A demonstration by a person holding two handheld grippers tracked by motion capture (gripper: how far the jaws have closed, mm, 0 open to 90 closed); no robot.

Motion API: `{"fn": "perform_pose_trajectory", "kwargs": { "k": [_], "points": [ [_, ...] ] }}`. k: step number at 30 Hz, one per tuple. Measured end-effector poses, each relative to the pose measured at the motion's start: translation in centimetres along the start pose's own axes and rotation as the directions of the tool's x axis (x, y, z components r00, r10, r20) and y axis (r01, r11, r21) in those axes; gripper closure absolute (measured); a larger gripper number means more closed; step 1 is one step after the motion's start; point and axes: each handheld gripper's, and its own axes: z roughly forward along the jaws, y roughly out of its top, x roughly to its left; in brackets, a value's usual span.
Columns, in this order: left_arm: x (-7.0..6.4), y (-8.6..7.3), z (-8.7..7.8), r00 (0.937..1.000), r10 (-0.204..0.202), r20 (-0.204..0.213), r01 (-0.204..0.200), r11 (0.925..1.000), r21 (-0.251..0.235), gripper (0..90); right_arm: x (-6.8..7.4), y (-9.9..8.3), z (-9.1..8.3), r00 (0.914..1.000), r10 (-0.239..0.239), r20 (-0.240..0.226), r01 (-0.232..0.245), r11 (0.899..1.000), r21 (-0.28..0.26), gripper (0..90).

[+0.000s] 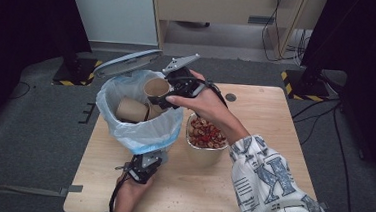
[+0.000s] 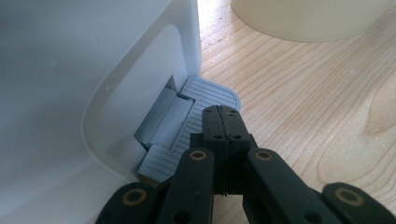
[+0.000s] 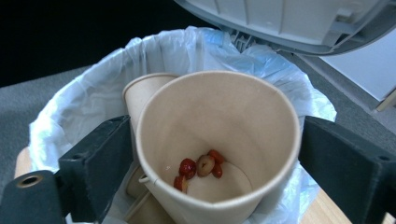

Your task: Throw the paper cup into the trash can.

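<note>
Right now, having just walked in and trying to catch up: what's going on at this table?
A person is throwing out paper cups. The left gripper, jaws shut, presses the pedal of a white bin, whose lid is up. The right gripper holds a paper cup, a few red bits left inside, over the bag-lined bin, where another cup already lies. A bowl of food scraps sits beside the bin on the wooden table.

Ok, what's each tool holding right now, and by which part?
Right tool grips a paper cup by its sides, over the lined bin. Left tool is shut, pressing the bin's pedal, holding nothing.
</note>
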Motion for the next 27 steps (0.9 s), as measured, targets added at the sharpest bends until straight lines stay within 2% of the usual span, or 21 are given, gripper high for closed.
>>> {"fn": "perform_pose_trajectory", "kwargs": {
  "k": [8, 12, 17, 24, 27],
  "points": [
    [0.0, 0.0, 0.0, 1.0000, 0.001, 0.000, -0.001, 1.0000, 0.000, 90.0, 0.0, -0.6, -1.3, 1.0000, -0.003, 0.004, 0.003, 1.000, -0.015, 7.0],
    [0.0, 0.0, 0.0, 1.0000, 0.000, -0.002, 0.000, 1.0000, 0.000, 90.0, -0.1, -1.1, -1.7, 0.9999, -0.010, 0.012, 0.010, 1.000, -0.011, 8.2],
    [0.0, 0.0, 0.0, 1.0000, 0.001, 0.000, -0.001, 1.0000, 0.000, 90.0, -0.5, -1.7, -2.0, 0.9999, -0.001, 0.012, 0.001, 1.000, -0.001, 13.0],
    [0.0, 0.0, 0.0, 1.0000, 0.001, -0.002, -0.001, 1.0000, 0.001, 90.0, -0.7, -2.3, -2.4, 0.9999, -0.006, 0.012, 0.006, 1.000, -0.005, 27.4],
    [0.0, 0.0, 0.0, 1.0000, 0.001, -0.002, -0.001, 1.0000, 0.001, 90.0, -0.8, -2.3, -2.3, 0.9996, -0.008, 0.028, 0.008, 1.000, -0.004, 30.8]
  ]
}}
